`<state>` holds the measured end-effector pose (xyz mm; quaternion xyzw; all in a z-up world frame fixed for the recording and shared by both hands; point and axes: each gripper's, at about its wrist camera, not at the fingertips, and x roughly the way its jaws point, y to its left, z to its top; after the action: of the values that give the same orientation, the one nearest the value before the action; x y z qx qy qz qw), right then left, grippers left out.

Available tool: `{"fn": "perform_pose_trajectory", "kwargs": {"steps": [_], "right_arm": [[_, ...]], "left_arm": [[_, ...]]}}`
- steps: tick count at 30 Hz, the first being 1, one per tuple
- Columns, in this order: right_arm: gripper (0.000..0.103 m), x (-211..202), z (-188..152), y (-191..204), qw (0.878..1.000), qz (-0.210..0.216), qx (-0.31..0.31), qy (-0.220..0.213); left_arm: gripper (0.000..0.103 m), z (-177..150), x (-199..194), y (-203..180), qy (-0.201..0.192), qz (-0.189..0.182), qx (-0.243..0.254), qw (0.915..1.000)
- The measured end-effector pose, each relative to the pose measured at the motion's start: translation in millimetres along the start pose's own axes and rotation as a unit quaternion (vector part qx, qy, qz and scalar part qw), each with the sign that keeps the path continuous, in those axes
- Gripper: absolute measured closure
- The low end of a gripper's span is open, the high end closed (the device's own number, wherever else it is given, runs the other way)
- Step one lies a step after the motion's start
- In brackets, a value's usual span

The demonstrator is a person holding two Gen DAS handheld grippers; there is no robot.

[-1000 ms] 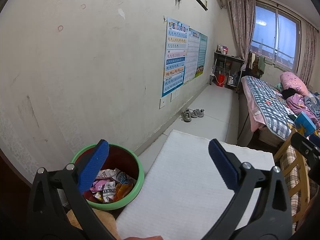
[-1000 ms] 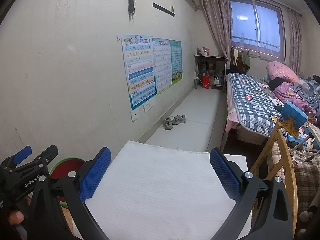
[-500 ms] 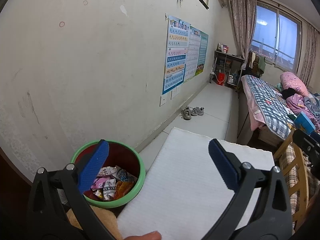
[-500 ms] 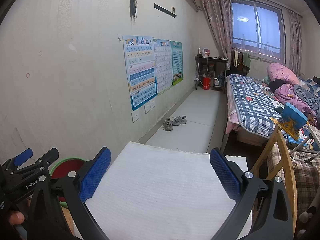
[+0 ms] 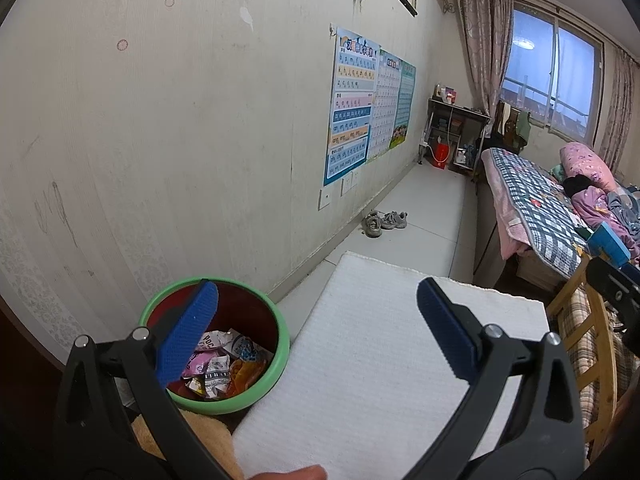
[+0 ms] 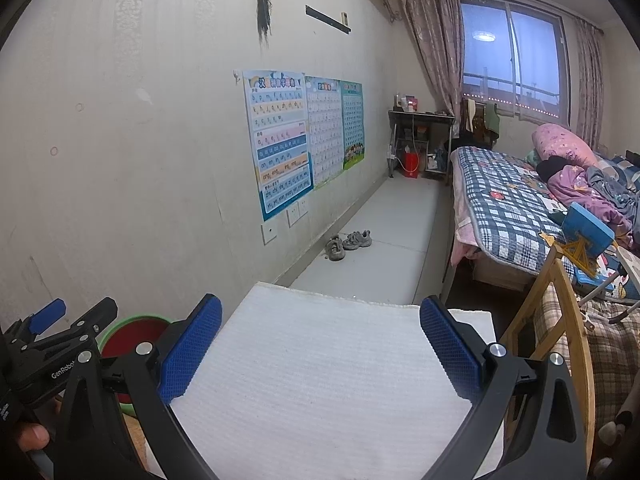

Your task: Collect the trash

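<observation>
At the far left, beside the wall, stands the green-rimmed bin (image 5: 224,344), its red inside already holding crumpled wrappers (image 5: 218,368); collected trash sits there, and no loose piece shows on the white mat (image 5: 380,360) just to its right. The left gripper (image 5: 316,328) hangs above the bin's near edge with its jaws spread wide and nothing between them. Further right, the right gripper (image 6: 320,344) hovers over the mat, jaws likewise apart and empty. Judging from this, the step in hand is a pause between pickups, or the close of the job: the next move calls for finding any remaining scrap, which these views do not show, and closing on it before carrying it leftward to the bin. The mat is ribbed, pale and flat. Beyond it run a grey floor (image 6: 384,256) with a pair of shoes (image 6: 346,242), wall charts (image 6: 304,140), then a checked bed (image 6: 508,204) and a curtained window (image 6: 512,56) at the right.
</observation>
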<state>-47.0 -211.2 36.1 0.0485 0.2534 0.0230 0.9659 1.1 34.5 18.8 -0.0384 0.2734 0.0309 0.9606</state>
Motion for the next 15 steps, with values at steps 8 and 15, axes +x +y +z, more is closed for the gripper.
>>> {"fn": "perform_pose_trajectory", "kwargs": {"steps": [8,15], "right_arm": [[0.007,1.2,-1.8,-0.9,1.000,0.001,0.002,0.002],[0.007,4.6,-5.3,-2.7,1.000,0.000,0.004,0.006]], "left_arm": [[0.006,-1.7,3.5,0.6,0.004,-0.004,0.002,1.0000],[0.006,-4.3,8.3,0.8,0.010,-0.005,0.002,0.9999]]}}
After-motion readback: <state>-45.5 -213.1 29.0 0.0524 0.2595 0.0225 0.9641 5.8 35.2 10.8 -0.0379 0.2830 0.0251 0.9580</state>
